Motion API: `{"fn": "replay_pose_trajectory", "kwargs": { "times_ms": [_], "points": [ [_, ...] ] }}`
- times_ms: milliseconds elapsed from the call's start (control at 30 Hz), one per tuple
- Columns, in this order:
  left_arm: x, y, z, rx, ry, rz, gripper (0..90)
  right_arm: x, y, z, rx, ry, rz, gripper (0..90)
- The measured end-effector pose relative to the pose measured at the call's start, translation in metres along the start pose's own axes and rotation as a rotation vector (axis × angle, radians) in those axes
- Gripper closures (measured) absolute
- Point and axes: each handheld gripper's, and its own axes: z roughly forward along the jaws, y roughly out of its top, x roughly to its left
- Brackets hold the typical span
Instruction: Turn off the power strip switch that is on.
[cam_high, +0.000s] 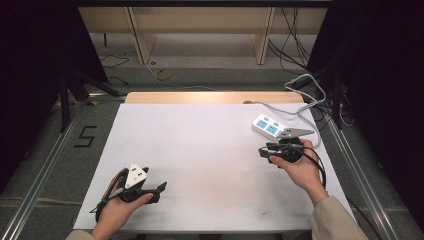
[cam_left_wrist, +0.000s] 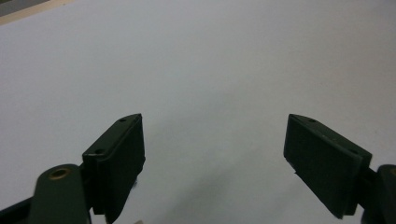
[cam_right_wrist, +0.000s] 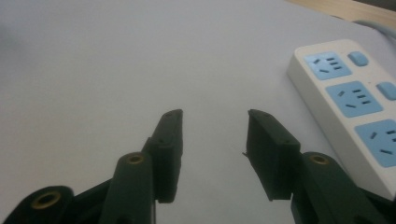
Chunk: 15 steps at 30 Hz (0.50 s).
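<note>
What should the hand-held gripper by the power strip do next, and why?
Probably swing the right hand-held gripper a little toward the white power strip. Its jaws stand open with nothing between them, pointing over bare white table, while the strip lies just off to their side in the right gripper view, untouched.

Bright, even light falls on the white table (cam_high: 200, 150); the surroundings are dark, shadows faint, and both gripper views soft.

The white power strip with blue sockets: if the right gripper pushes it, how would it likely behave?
The white power strip with blue sockets lies flat and low, so it would probably slide, not tip. Its grey cable trails off the table edge and may drag or pivot it.
</note>
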Motion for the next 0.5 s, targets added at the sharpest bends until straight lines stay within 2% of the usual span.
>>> {"fn": "replay_pose_trajectory", "kwargs": {
  "times_ms": [233,333,400,500],
  "points": [
    [0.000,0.000,0.000,0.000,0.001,0.000,20.5,0.020,-0.019,-0.005,-0.054,0.040,-0.011,48.2],
    [0.000,0.000,0.000,0.001,0.002,0.000,20.5,0.029,-0.030,-0.007,-0.073,0.060,-0.036,45.9],
    [0.000,0.000,0.000,0.002,0.002,0.002,20.5,0.032,-0.037,-0.007,-0.088,0.060,-0.054,45.0],
    [-0.001,0.000,0.000,0.002,0.002,0.002,20.5,0.034,-0.048,-0.008,-0.123,0.052,-0.057,43.2]
  ]
}}
